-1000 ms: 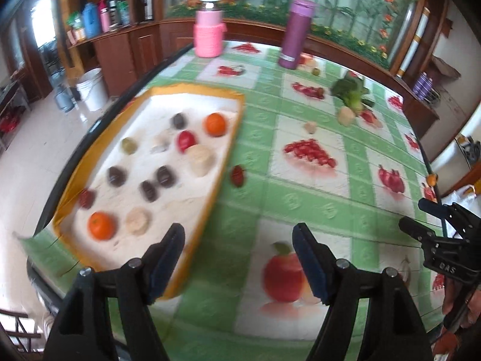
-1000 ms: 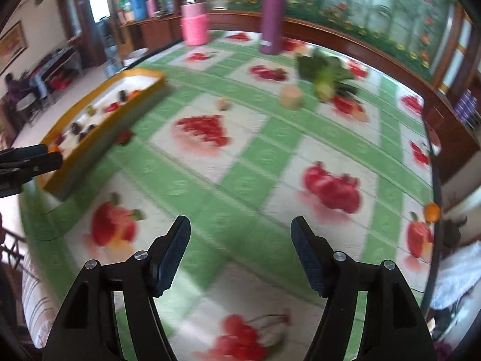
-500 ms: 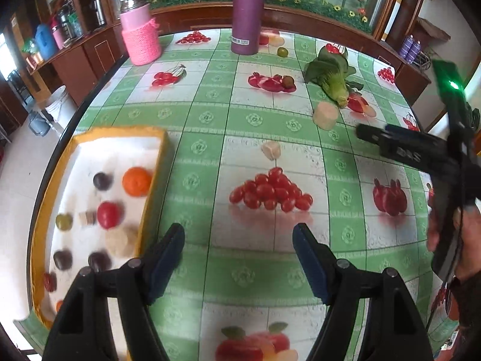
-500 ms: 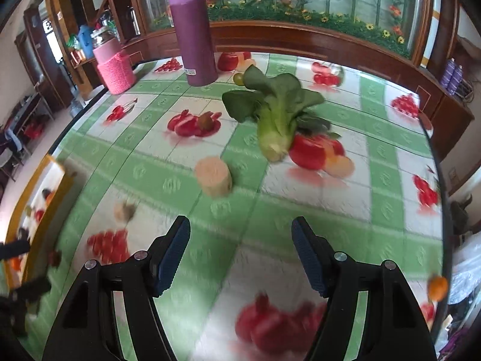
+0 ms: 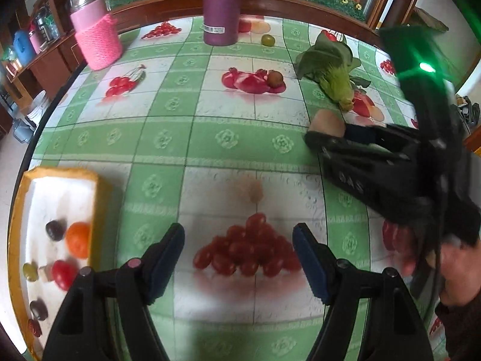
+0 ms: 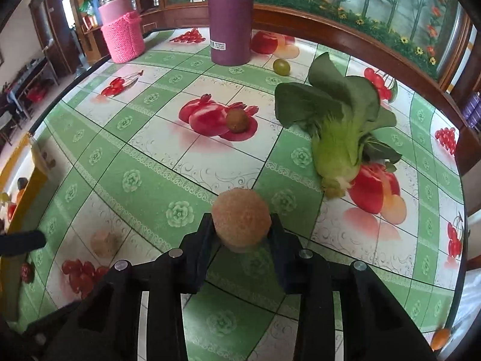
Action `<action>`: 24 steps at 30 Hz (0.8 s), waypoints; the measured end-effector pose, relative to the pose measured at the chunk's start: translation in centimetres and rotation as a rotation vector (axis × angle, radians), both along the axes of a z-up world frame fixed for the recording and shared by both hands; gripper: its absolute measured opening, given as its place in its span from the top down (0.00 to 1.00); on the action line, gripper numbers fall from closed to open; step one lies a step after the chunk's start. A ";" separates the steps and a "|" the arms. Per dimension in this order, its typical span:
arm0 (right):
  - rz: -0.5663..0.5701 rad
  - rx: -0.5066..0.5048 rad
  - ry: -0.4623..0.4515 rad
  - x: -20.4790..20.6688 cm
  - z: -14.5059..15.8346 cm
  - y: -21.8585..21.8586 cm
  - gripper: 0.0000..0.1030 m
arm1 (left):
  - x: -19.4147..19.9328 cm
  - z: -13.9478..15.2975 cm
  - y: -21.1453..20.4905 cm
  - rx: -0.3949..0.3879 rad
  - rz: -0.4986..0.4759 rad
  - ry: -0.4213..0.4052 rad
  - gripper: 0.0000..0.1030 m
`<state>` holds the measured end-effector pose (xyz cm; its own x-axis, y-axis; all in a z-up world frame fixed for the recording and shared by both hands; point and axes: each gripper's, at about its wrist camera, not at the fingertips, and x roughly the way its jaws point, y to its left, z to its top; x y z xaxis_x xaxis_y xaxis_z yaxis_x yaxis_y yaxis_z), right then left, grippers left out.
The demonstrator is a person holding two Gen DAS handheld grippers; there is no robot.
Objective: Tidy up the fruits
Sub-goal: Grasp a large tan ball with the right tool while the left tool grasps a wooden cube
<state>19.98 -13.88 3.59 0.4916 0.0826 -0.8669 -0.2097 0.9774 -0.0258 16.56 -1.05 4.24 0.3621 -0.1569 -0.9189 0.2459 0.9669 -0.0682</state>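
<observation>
Beside the bok choy, the right tool had just pinched the tan round fruit, ready for the yellow tray, while the left tool hung spread.

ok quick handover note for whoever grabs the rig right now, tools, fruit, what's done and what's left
Right tool: shut on the tan round fruit, low over the table.
Left tool: open, holding nothing.
Done: several fruits already in the yellow tray at the left.
Left: carry the held fruit to the tray, then the small tan piece, brown fruit and green fruit. The leafy vegetable is no fruit.
</observation>
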 end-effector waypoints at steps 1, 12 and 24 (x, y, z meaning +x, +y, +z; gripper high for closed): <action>0.004 0.014 0.005 -0.4 0.1 -0.3 0.67 | 0.4 -0.3 -0.3 -0.003 0.002 0.000 0.26; 0.003 0.027 0.012 -3.8 0.5 -1.9 0.66 | 1.7 -2.0 -0.1 -0.108 -0.004 -0.028 0.78; 0.090 0.025 0.004 -9.0 3.2 0.7 0.67 | -5.7 1.8 6.1 -0.193 0.041 -0.057 0.78</action>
<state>11.02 -13.19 6.74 0.4777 0.1479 -0.8660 -0.2971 0.9549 -0.0008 10.82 5.09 6.06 0.4218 -0.3120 -0.8513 0.2155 0.9465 -0.2401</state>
